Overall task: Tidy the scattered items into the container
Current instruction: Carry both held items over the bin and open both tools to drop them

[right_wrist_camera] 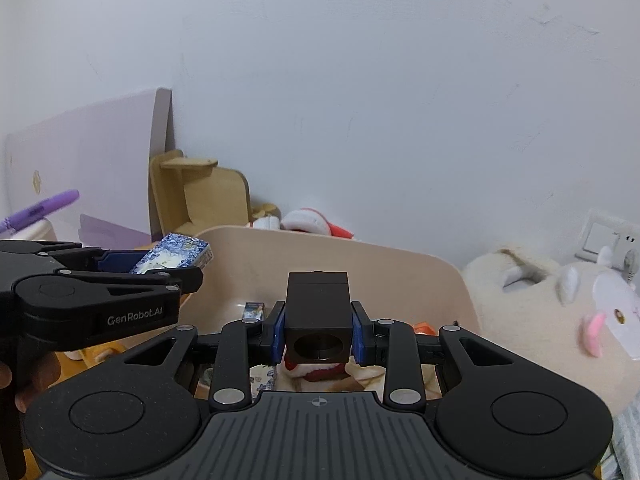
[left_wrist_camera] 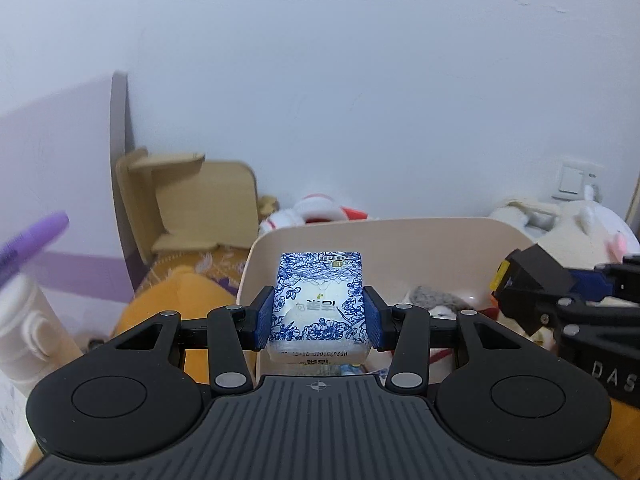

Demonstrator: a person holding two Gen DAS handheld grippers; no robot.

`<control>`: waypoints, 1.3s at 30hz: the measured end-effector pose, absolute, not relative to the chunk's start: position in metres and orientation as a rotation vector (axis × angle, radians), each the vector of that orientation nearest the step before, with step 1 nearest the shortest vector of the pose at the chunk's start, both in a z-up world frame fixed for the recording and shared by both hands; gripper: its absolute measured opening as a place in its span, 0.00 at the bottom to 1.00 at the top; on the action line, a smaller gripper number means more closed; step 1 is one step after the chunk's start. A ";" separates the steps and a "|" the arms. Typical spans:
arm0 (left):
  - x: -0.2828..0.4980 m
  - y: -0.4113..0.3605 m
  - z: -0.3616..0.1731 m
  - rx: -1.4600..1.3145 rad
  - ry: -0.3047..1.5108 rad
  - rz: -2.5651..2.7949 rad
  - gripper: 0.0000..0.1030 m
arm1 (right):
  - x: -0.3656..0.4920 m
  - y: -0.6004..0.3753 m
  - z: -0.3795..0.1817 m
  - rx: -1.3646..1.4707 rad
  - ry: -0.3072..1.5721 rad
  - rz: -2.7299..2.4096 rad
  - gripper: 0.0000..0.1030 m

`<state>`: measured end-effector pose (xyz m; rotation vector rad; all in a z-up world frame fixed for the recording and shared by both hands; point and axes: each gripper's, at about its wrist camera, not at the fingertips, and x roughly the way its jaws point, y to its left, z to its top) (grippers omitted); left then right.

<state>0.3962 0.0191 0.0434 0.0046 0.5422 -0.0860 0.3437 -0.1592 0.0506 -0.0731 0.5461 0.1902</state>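
Observation:
My left gripper (left_wrist_camera: 319, 318) is shut on a blue-and-white floral tissue pack (left_wrist_camera: 318, 304) and holds it above the near left part of the beige container (left_wrist_camera: 384, 228). The pack also shows in the right wrist view (right_wrist_camera: 176, 256). My right gripper (right_wrist_camera: 318, 334) is shut on a dark brown block (right_wrist_camera: 317, 312) with a round hollow in its near face, held over the container (right_wrist_camera: 360, 256). The block shows at the right of the left wrist view (left_wrist_camera: 528, 284). The container holds a small tissue pack (right_wrist_camera: 254, 311), a grey knitted item (left_wrist_camera: 436, 298) and soft toys.
A white plush toy (right_wrist_camera: 560, 320) lies right of the container, under a wall socket (right_wrist_camera: 608, 236). A wooden stand (left_wrist_camera: 192, 204), a lilac board (left_wrist_camera: 56, 184), a purple marker (left_wrist_camera: 32, 240), a white bottle (left_wrist_camera: 24, 320) and an orange plush (left_wrist_camera: 176, 312) are on the left.

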 end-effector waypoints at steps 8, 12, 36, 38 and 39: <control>0.415 0.021 0.023 -0.018 0.618 -0.139 0.45 | 0.371 -0.145 0.026 -0.087 0.611 0.190 0.28; 0.418 0.017 0.016 0.012 0.638 -0.126 0.46 | 0.378 -0.137 0.016 -0.119 0.644 0.189 0.28; 0.410 0.014 0.018 0.033 0.602 -0.070 0.75 | 0.368 -0.156 0.015 -0.084 0.626 0.100 0.75; 0.407 0.015 0.020 0.016 0.598 -0.068 0.75 | 0.363 -0.161 0.019 -0.066 0.608 0.076 0.89; 0.405 0.015 0.021 0.015 0.595 -0.068 0.76 | 0.361 -0.163 0.021 -0.060 0.598 0.066 0.99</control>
